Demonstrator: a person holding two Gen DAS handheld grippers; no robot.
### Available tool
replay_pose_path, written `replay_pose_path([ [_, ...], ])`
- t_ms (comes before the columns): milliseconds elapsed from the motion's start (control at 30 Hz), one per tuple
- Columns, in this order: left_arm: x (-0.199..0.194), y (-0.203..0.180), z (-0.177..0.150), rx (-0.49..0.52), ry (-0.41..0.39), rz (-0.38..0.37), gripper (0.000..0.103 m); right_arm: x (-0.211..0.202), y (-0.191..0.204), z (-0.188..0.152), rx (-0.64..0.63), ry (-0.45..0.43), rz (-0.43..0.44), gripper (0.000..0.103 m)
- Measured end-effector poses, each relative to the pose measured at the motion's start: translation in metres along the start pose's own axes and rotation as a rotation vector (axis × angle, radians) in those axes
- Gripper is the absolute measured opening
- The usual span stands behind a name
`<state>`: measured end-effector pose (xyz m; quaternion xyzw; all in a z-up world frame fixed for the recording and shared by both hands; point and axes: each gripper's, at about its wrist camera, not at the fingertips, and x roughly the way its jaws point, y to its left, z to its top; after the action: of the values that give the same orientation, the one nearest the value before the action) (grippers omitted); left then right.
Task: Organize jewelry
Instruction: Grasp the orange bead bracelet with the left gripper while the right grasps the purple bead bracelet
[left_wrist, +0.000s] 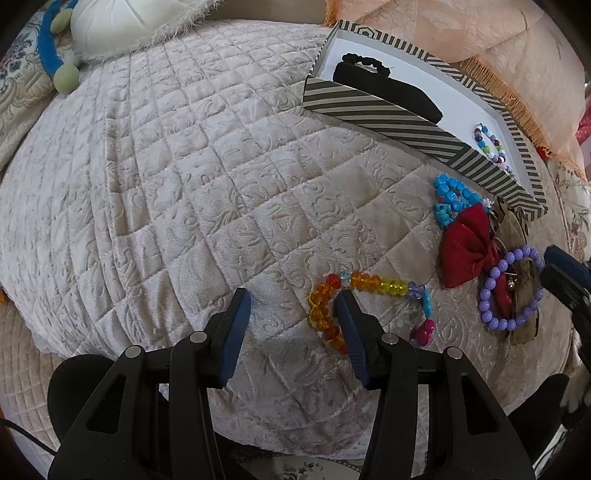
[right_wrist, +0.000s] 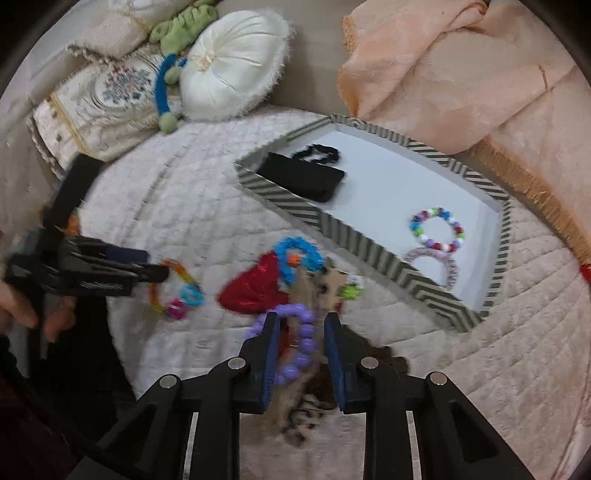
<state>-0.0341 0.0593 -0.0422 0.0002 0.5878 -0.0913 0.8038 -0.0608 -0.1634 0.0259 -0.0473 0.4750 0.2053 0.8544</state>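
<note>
A purple bead bracelet (right_wrist: 306, 339) lies on a brown bow (right_wrist: 295, 398), and its right side sits between the pads of my right gripper (right_wrist: 302, 317). The beads rest against the left pad, while a narrow gap with bow fabric remains at the right pad. Beside them lie a red bow (right_wrist: 255, 288) and a blue bead bracelet (right_wrist: 295, 243). My left gripper (left_wrist: 293, 295) hangs open over the quilt, its right finger above a rainbow bead bracelet (left_wrist: 369, 280). The striped box (right_wrist: 362, 243) holds a black headband (right_wrist: 303, 177) and a multicoloured bracelet (right_wrist: 437, 212).
A quilted beige cover (left_wrist: 166, 184) spreads under everything. A white round cushion (right_wrist: 229, 62) and embroidered pillows lie at the back left, a peach fringed cloth (right_wrist: 461, 74) behind the box. A person's hand (right_wrist: 22, 306) holds the left gripper (right_wrist: 155, 264).
</note>
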Motion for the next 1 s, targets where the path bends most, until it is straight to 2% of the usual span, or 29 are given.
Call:
replay_pose_path([
  [67, 0.001, -0.002, 0.0, 0.002, -0.003, 0.0, 0.052, 0.001, 0.012, -0.002, 0.009, 0.014, 0.087, 0.024],
  [100, 0.001, -0.003, 0.0, 0.003, -0.003, -0.009, 0.057, 0.004, 0.017, -0.003, 0.007, 0.026, 0.101, 0.024],
  [200, 0.002, -0.006, 0.0, 0.007, -0.004, -0.005, 0.059, 0.021, 0.026, -0.01, 0.004, 0.082, 0.069, 0.024],
  [333, 0.001, -0.005, 0.0, 0.006, -0.005, -0.009, 0.059, 0.046, 0.023, -0.021, 0.055, 0.161, 0.093, 0.024],
  [400, 0.001, -0.005, 0.0, 0.007, -0.006, -0.011, 0.059, 0.055, 0.021, -0.024, 0.068, 0.172, 0.076, 0.024],
  [500, 0.0, -0.006, -0.002, 0.012, -0.02, -0.013, 0.058, 0.059, 0.022, -0.026, 0.08, 0.141, 0.084, 0.022],
  [533, -0.001, -0.008, -0.002, 0.017, -0.029, -0.013, 0.054, 0.058, 0.023, -0.027, 0.081, 0.131, 0.081, 0.02],
  [600, -0.003, -0.01, -0.004, 0.034, -0.051, 0.0, 0.024, 0.057, 0.024, -0.029, 0.077, 0.126, 0.088, 0.012],
  [633, -0.005, -0.009, -0.005, 0.033, -0.057, -0.006, 0.02, 0.056, 0.025, -0.029, 0.074, 0.124, 0.093, 0.011],
  [667, -0.006, -0.007, -0.005, 0.032, -0.063, -0.016, 0.011, 0.053, 0.025, -0.03, 0.077, 0.118, 0.108, 0.009],
  [900, -0.026, 0.0, -0.005, 0.009, -0.08, -0.106, 0.009, 0.012, 0.014, -0.023, 0.183, -0.007, 0.208, 0.009],
  [1000, -0.037, -0.003, -0.001, 0.007, -0.097, -0.122, 0.009, -0.006, 0.006, -0.018, 0.227, -0.058, 0.236, 0.009],
])
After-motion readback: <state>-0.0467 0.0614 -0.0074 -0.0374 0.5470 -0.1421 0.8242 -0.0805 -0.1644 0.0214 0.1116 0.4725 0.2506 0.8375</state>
